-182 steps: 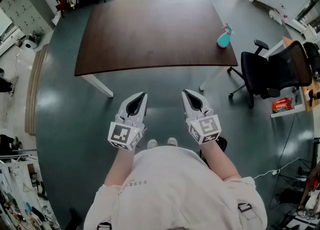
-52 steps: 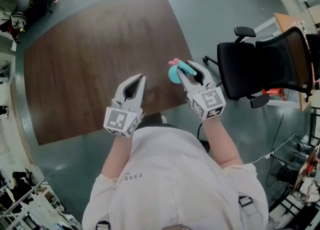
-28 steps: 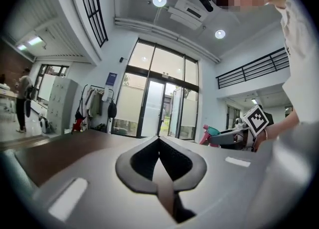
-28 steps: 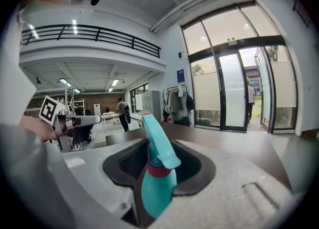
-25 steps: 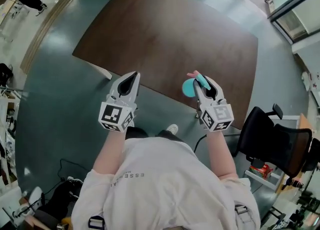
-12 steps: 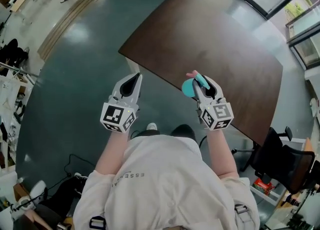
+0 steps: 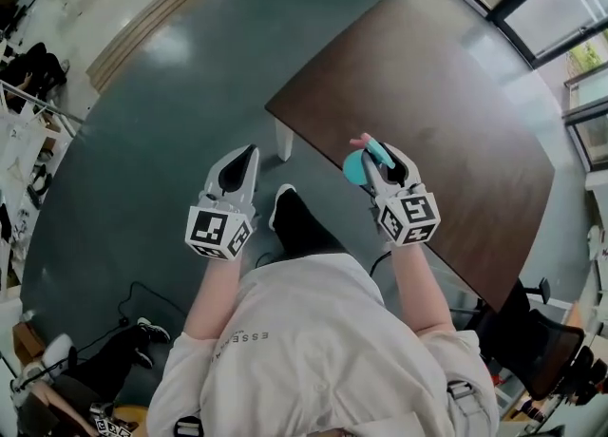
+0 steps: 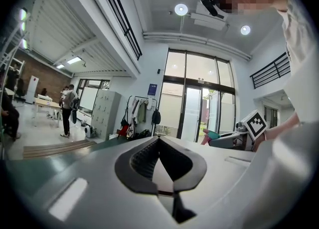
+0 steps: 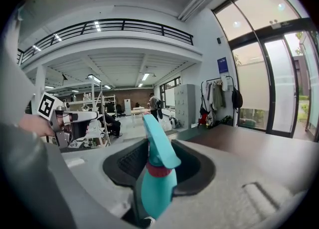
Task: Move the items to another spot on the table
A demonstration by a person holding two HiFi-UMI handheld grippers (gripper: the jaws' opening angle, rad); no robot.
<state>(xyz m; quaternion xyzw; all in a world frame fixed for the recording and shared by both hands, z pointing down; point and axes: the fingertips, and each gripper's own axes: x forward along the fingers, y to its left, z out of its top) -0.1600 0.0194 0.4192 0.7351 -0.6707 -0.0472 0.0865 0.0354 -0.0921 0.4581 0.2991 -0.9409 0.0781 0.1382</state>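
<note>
A teal spray bottle with a pink-red collar stands upright between the jaws of my right gripper, which is shut on its neck and body. The bottle hangs over the near edge of the dark brown table. My left gripper is shut with nothing in it and sits over the grey-green floor, left of the table's corner. In the left gripper view its jaws meet at the tip, and the right gripper with the bottle shows far right.
The table's white leg stands between the two grippers. The person's dark trouser leg and shoe are below it. A black office chair is at lower right, cables lie on the floor at left. Grey lockers and people are far off.
The person has walked on round the table: in the head view the table has slid to the upper right and more floor shows at left. Both grippers keep their hold and pose.
</note>
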